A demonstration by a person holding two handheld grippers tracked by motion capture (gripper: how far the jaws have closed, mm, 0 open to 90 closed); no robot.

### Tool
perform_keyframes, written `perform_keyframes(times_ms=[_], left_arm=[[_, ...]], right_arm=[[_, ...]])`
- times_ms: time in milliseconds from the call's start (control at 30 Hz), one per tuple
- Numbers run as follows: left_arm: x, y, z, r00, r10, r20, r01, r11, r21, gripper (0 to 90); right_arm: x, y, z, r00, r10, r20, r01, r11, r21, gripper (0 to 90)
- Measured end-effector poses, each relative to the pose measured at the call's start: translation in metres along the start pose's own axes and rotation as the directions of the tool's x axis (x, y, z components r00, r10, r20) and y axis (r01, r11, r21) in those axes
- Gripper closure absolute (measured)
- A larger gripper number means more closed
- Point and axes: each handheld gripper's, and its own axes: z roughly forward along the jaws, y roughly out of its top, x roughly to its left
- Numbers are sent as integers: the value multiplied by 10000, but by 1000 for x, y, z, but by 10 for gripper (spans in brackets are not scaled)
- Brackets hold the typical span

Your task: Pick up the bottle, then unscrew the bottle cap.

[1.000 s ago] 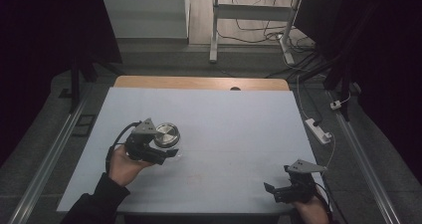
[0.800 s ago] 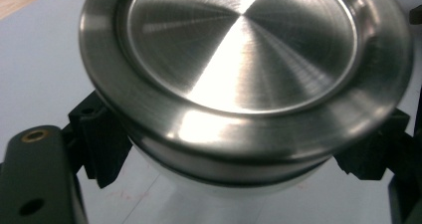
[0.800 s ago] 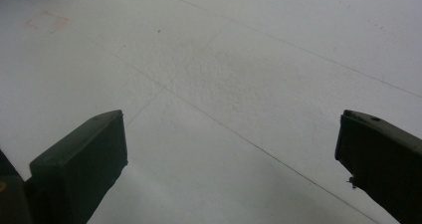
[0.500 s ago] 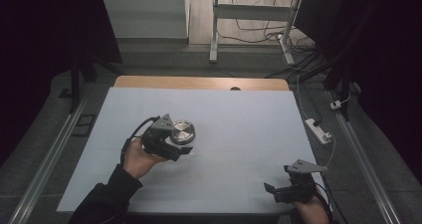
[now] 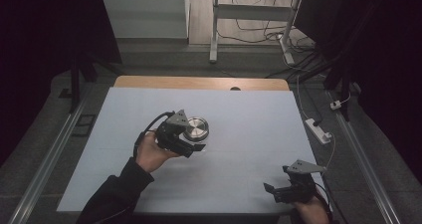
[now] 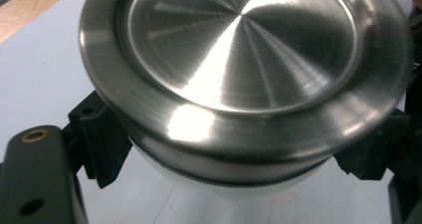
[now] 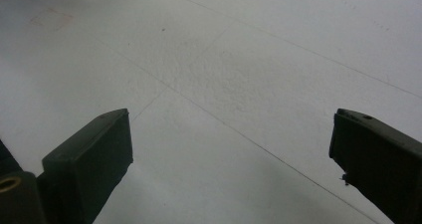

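Carried rightward since the earlier frame, the left gripper (image 5: 191,140) clamps one steel lid (image 5: 195,128), its underside hidden; the right gripper (image 5: 278,191), jaws apart and just closing slightly, holds nothing.

dim room, lit table (image 5: 249,114) — glare on blurred metal lid (image 6: 239,59).

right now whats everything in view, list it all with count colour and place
round metal container: 1, shiny silver with a white lower part, clamped in the left gripper, left of the table's middle
table: 1, pale blue-grey top with a bare wooden strip along the far edge
power strip: 1, white, on the floor off the table's right edge
metal frame legs: pale grey, on the floor beyond the table, with loose cables nearby
left gripper: 1, black, shut on the container
right gripper: 1, black, jaws apart with nothing between them, near the table's near right corner; they have just been closing a little
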Motion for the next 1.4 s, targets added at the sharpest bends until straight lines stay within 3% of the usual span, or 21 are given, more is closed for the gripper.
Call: perform_keyframes(times_ms=[300,967,1333,1400], left_arm=[[-6,10,16,9990,368,268,-375,9990,261,156],[-3,9,17,9995,154,293,-156,9999,52,156],[-3,7,18,9996,109,265,-109,9999,6,156],[-3,7,18,9996,97,275,-98,10000,5,156]], right_arm=[[0,0,0,10000,-39,-18,39,10000,-11,34],[-1,0,-2,9999,60,-124,-63,9997,-237,14],[5,9,-2,9983,41,-588,-76,9981,-605,4],[9,14,-2,9956,78,-936,-151,9969,-777,0]])
